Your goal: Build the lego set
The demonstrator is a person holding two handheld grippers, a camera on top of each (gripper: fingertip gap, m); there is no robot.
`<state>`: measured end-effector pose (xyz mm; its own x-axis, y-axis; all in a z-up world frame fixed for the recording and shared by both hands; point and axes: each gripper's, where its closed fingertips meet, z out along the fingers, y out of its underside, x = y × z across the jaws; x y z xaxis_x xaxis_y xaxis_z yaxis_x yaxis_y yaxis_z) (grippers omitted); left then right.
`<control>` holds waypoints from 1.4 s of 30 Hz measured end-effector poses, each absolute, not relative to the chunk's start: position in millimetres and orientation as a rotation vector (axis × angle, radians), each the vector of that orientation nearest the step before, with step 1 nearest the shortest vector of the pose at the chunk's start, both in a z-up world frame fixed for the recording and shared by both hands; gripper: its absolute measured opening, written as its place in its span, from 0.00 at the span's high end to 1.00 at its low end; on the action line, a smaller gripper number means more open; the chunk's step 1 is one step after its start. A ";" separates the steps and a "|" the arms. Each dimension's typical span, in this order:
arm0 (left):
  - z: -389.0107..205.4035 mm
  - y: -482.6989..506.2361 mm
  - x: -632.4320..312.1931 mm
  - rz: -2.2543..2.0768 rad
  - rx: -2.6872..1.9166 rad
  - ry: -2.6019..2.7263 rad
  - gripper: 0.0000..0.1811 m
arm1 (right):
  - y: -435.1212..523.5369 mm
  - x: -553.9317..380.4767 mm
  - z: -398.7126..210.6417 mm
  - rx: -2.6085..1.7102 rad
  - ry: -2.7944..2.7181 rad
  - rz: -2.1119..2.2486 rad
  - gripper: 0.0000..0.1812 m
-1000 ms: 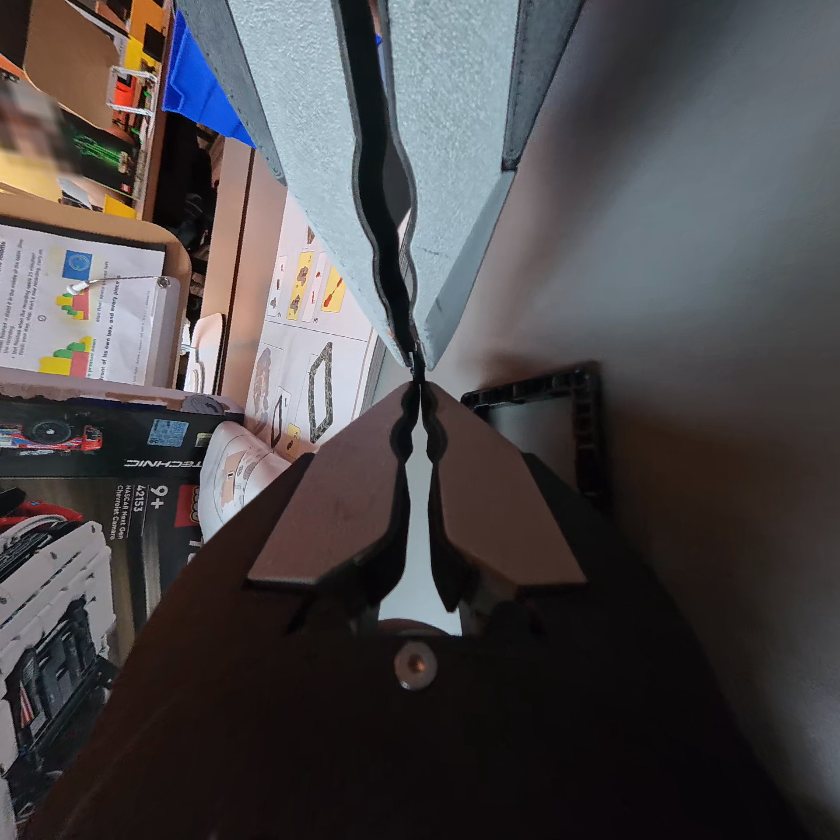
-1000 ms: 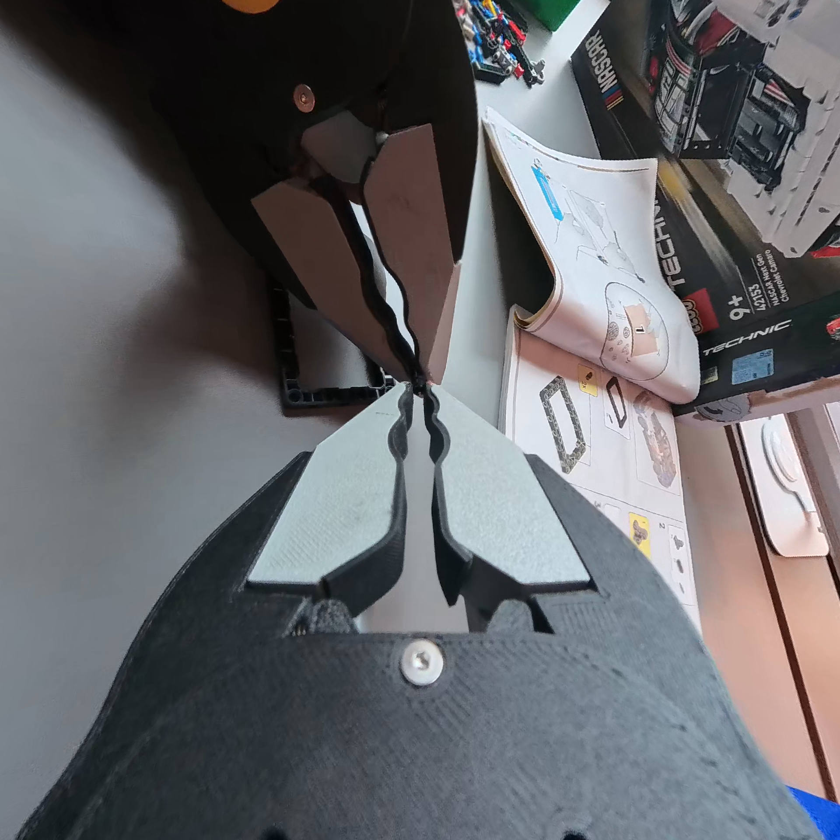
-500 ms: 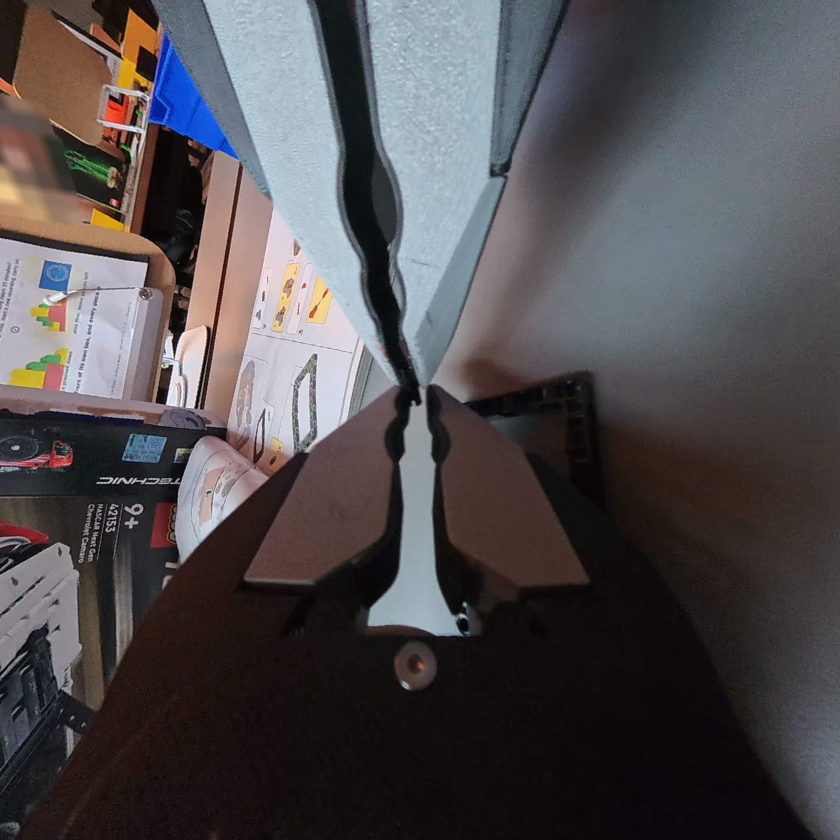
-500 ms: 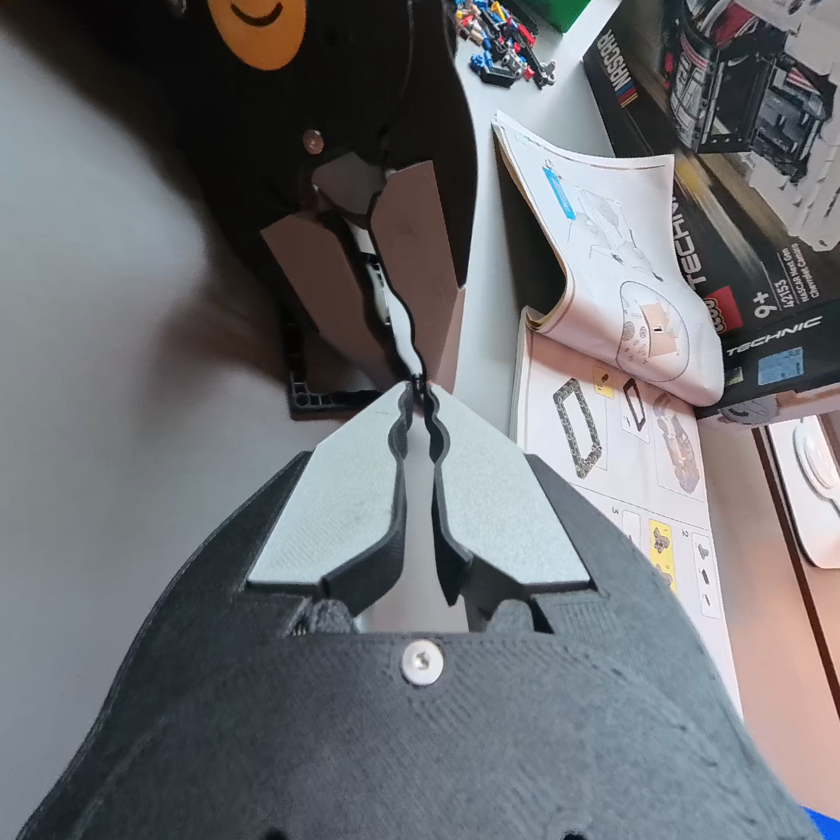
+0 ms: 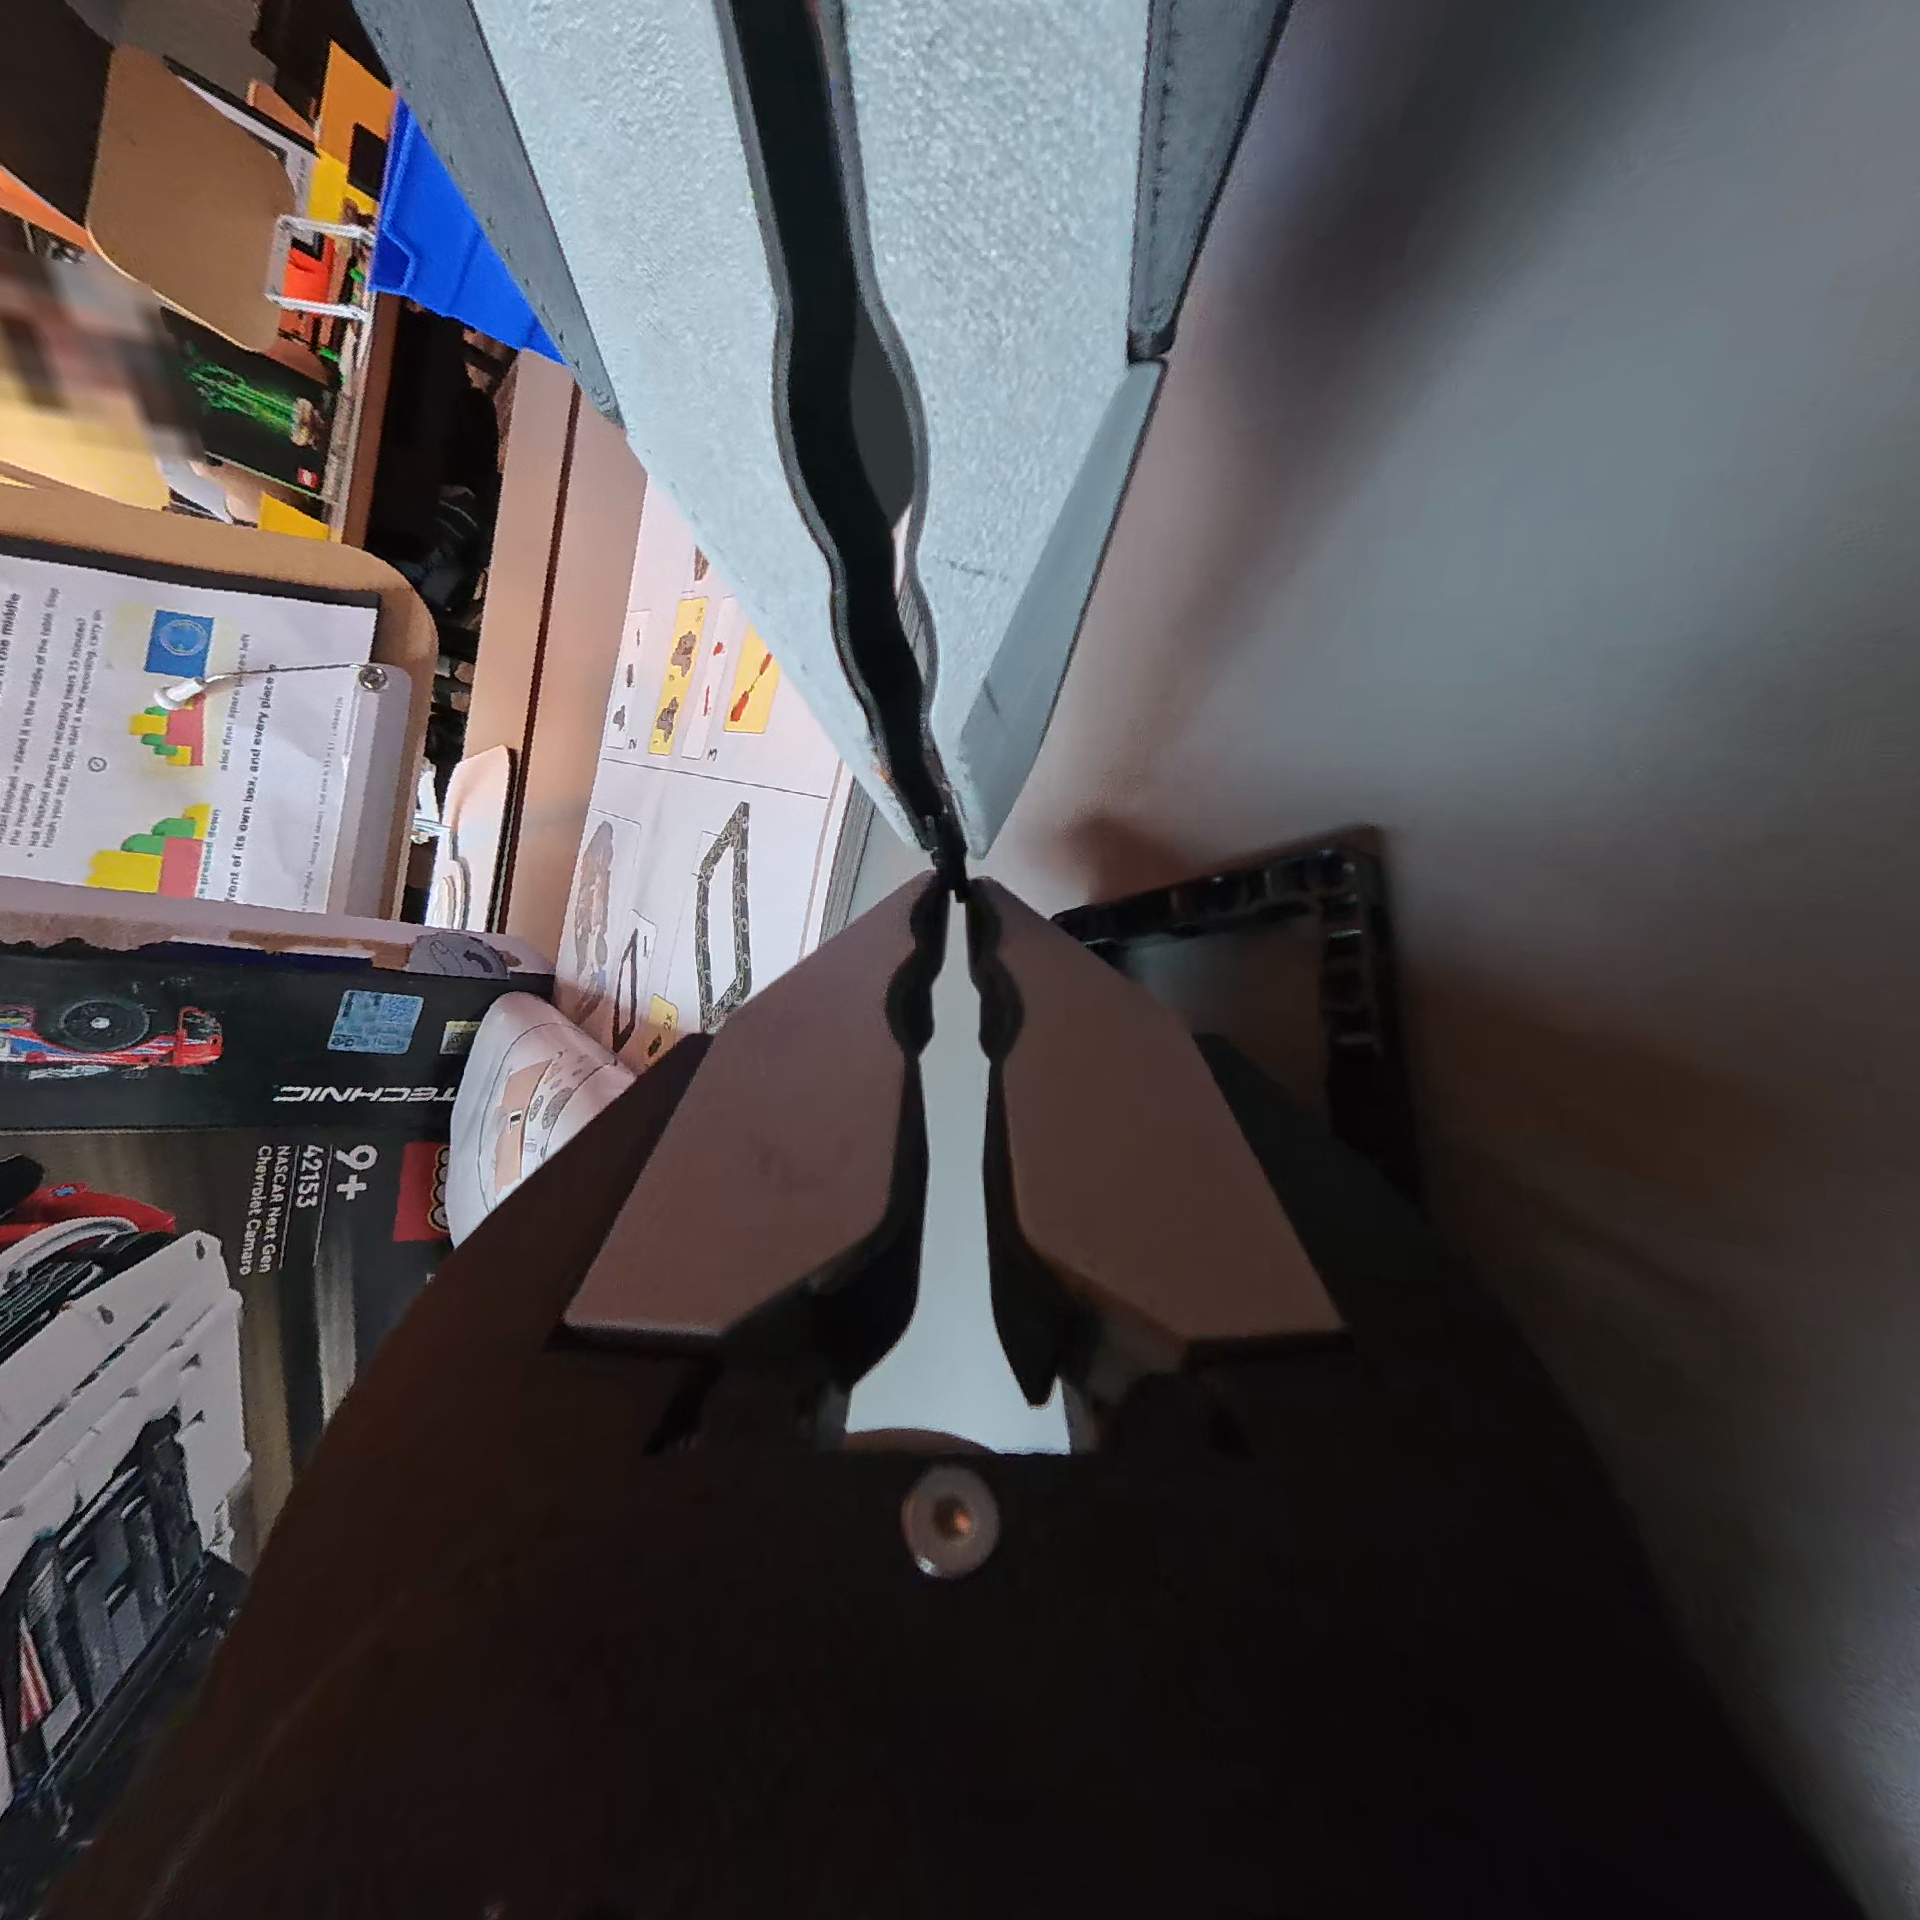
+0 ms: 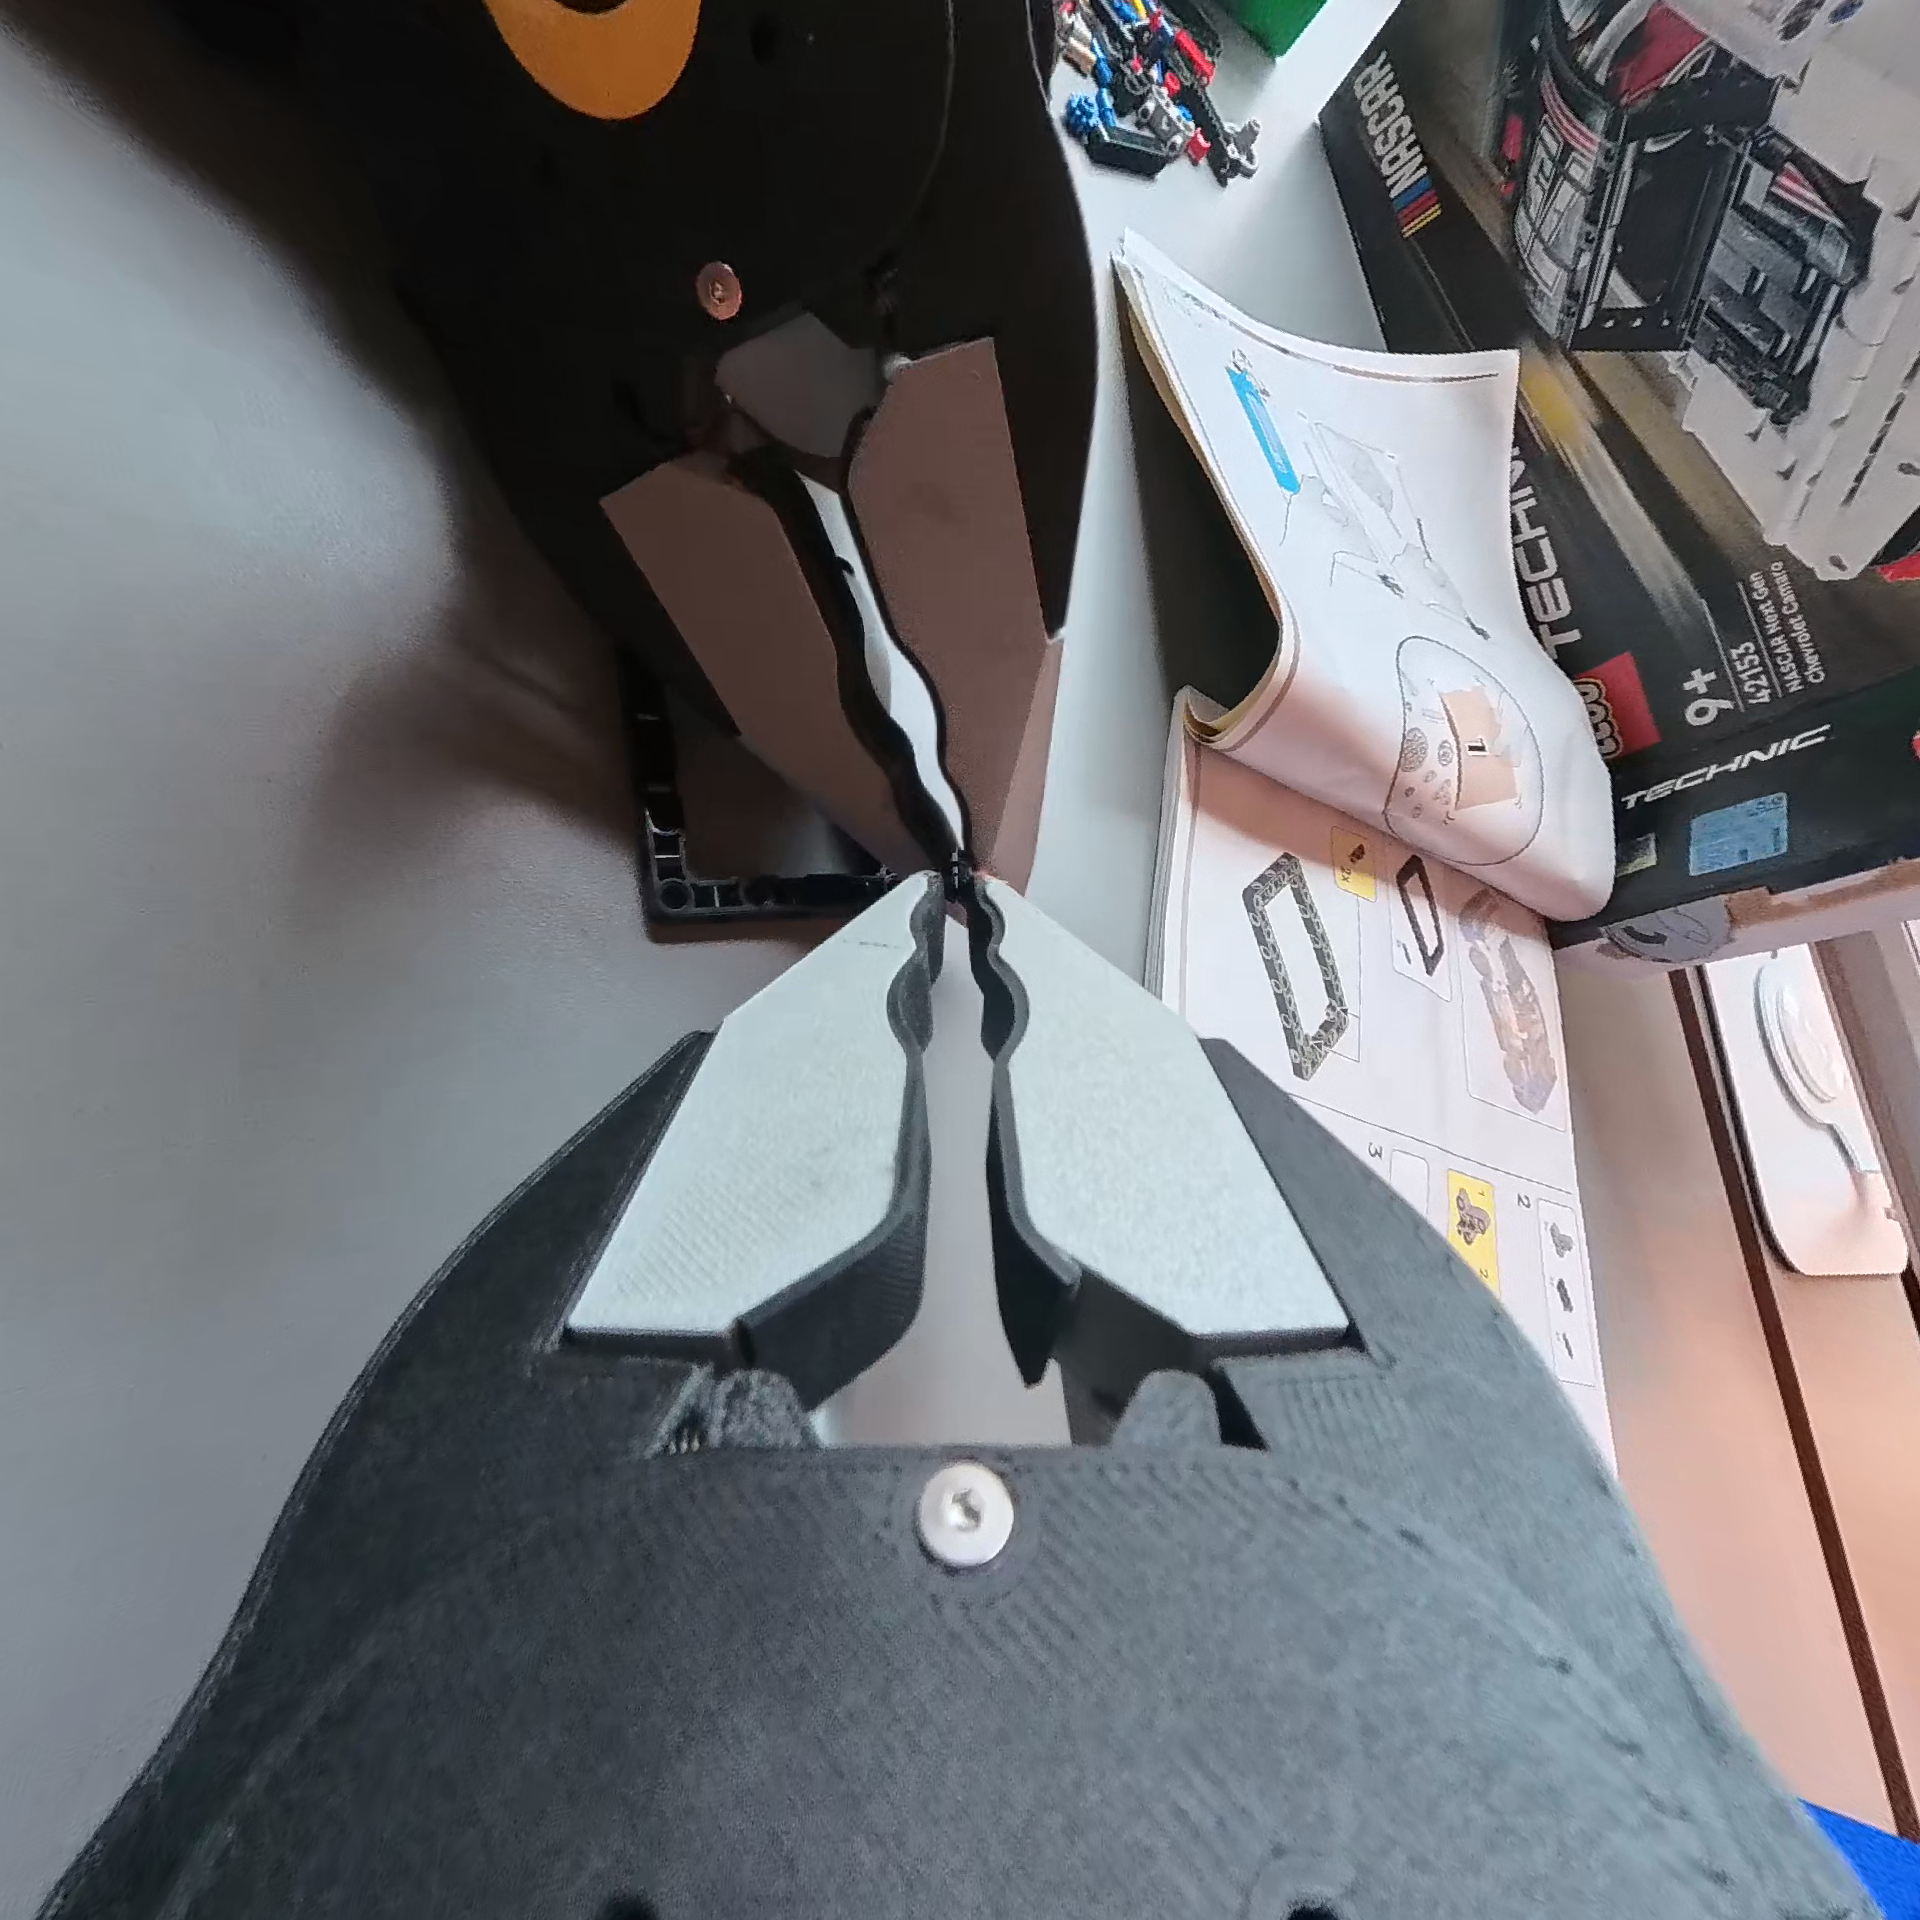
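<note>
My left gripper (image 5: 951,883), with brown fingers, and my right gripper (image 6: 961,883), with grey fingers, meet tip to tip above the grey table. Both are shut. A tiny black piece (image 6: 955,865) is pinched where the tips meet, and it also shows in the left wrist view (image 5: 945,860). It is too small to make out its shape. The right gripper (image 5: 940,836) comes down from the top of the left wrist view. The left gripper (image 6: 948,854) comes from the top of the right wrist view. A black rectangular Technic frame (image 6: 769,894) lies flat on the table just behind the tips, partly hidden (image 5: 1340,935).
An open instruction booklet (image 6: 1351,987) lies beside the frame, one page curled up (image 5: 717,831). The set's black box (image 6: 1662,520) stands past it (image 5: 208,1143). Several loose coloured pieces (image 6: 1153,73) lie at the far end. A clipboard with a printed sheet (image 5: 208,727) leans behind the box. My two grippers' fingertips are within a few centimetres of each other.
Both grippers stay shut and tip to tip. The left gripper has tilted and drawn back slightly in the right wrist view, bringing its orange sticker into sight.
</note>
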<state>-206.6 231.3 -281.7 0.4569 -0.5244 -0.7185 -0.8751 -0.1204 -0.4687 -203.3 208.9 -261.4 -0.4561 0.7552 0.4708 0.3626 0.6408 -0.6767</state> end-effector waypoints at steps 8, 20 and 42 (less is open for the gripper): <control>-285.2 229.8 -210.1 0.603 -1.808 1.224 1.00 | 207.3 -202.9 -264.7 -0.863 -2.088 0.609 0.99; -279.8 234.4 -208.7 0.582 -1.752 1.201 0.98 | 214.1 -204.0 -262.4 -0.892 -2.059 0.594 0.99; -257.8 233.0 -200.0 0.395 -1.703 1.081 0.99 | 215.6 -200.7 -246.1 -0.890 -2.004 0.691 0.99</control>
